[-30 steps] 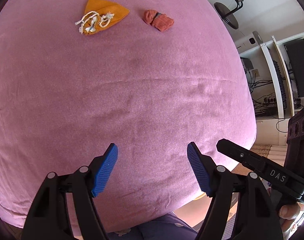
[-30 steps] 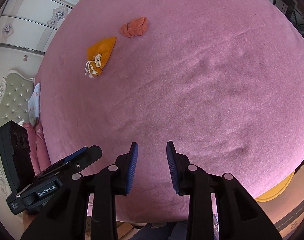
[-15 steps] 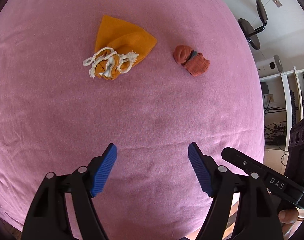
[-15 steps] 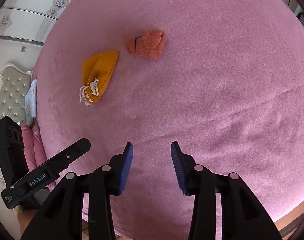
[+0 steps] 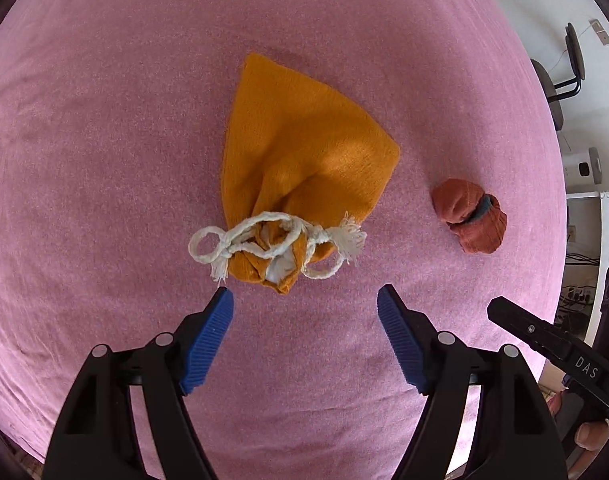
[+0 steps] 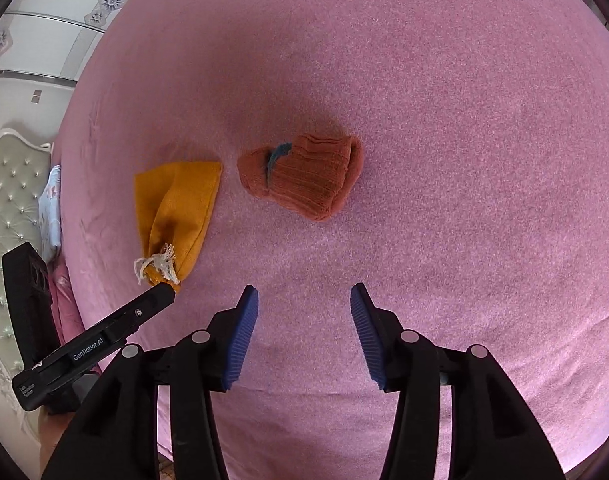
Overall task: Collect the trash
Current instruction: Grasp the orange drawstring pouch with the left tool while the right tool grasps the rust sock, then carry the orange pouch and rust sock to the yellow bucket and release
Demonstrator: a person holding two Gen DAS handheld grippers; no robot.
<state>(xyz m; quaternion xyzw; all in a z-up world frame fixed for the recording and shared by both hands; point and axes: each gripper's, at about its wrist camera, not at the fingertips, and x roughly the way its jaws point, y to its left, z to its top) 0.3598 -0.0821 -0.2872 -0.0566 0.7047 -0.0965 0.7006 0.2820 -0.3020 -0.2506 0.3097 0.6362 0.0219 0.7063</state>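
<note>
Surface: pink fuzzy cloth (image 5: 104, 140) covering the whole work area, lightly creased.
Pouch: orange fabric drawstring pouch (image 5: 300, 152), lying flat on the pink cloth, gathered mouth turned toward the left gripper; also at left in the right wrist view (image 6: 172, 208).
Cord: white braided drawstring (image 5: 264, 240), knotted around the pouch mouth, loops and frayed ends splayed to both sides.
Bundle: rust-red ribbed knitted sock bundle (image 6: 304, 176) with a small teal patch, resting on the cloth just beside the pouch, apart from it; to the right of the pouch in the left wrist view (image 5: 470, 220).
Left gripper (image 5: 304, 300): blue ribbed pads spread wide, nothing between them, tips just short of the pouch mouth, not touching it.
Right gripper (image 6: 304, 298): blue ribbed pads spread apart, holding nothing, aimed at the sock bundle, near but clear of it.
Background: quilted grey headboard (image 6: 8, 200) at far left of the right wrist view; black office chair (image 5: 560, 88) at upper right of the left wrist view.
</note>
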